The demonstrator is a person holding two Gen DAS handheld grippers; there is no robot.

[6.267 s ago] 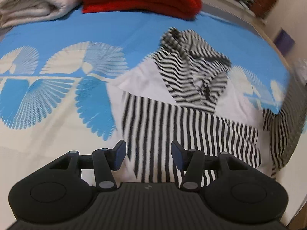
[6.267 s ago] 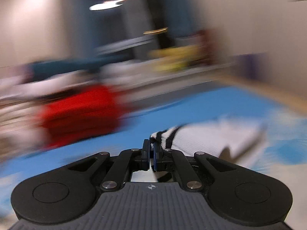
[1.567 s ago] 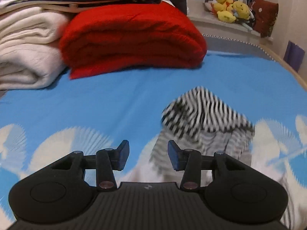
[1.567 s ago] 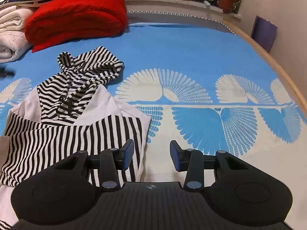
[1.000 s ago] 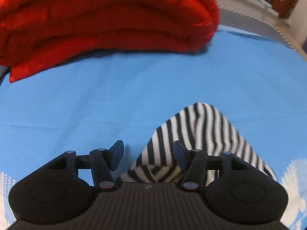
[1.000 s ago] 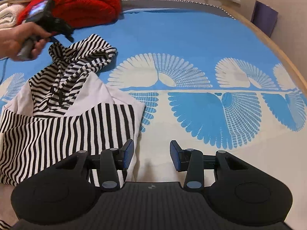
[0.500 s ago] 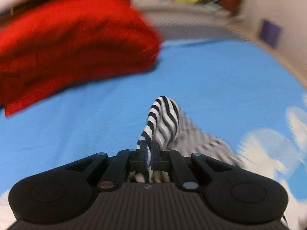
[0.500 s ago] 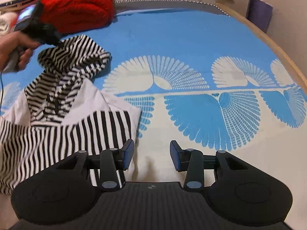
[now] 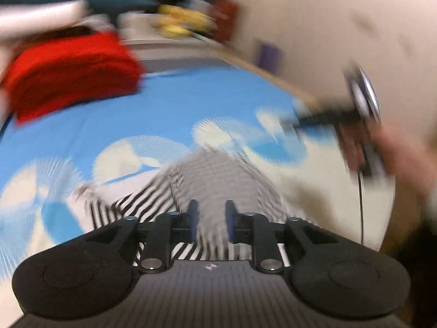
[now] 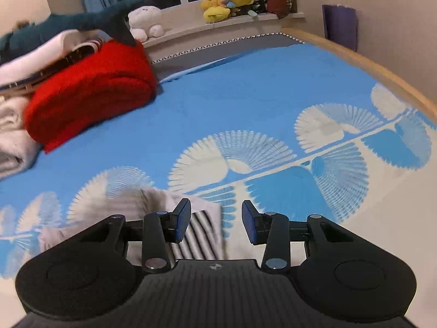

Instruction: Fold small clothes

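Overhead, the left gripper (image 9: 209,220) is seen above the striped hoodie (image 9: 218,175), which lies on the bed (image 9: 169,109). Its 2 fingers (image 9: 192,218) are parted by a narrow gap and are opening; blurred striped cloth shows through the gap, but whether any of it sits between the pads cannot be told. The left wrist view is heavily smeared.

The hoodie is spread on the blue and white fan-patterned cover. In the left wrist view, black and white stripes are seen just ahead of the gripper and to its left. In the right wrist view, a corner of the same garment (image 10: 202,232) lies low at the left, partly behind the left finger (image 10: 181,222) of the right gripper (image 10: 215,224).

The right gripper is held apart, with nothing between its pads; bare bed cover shows through the gap. It is also caught at the right of the left wrist view (image 9: 295,125), gripped by the right hand (image 9: 393,153), blurred.

A folded red blanket (image 10: 90,87) is noted at the far left of the bed, beside white folded bedding (image 10: 11,134). Plush toys (image 10: 224,0) are lined on the sill behind.
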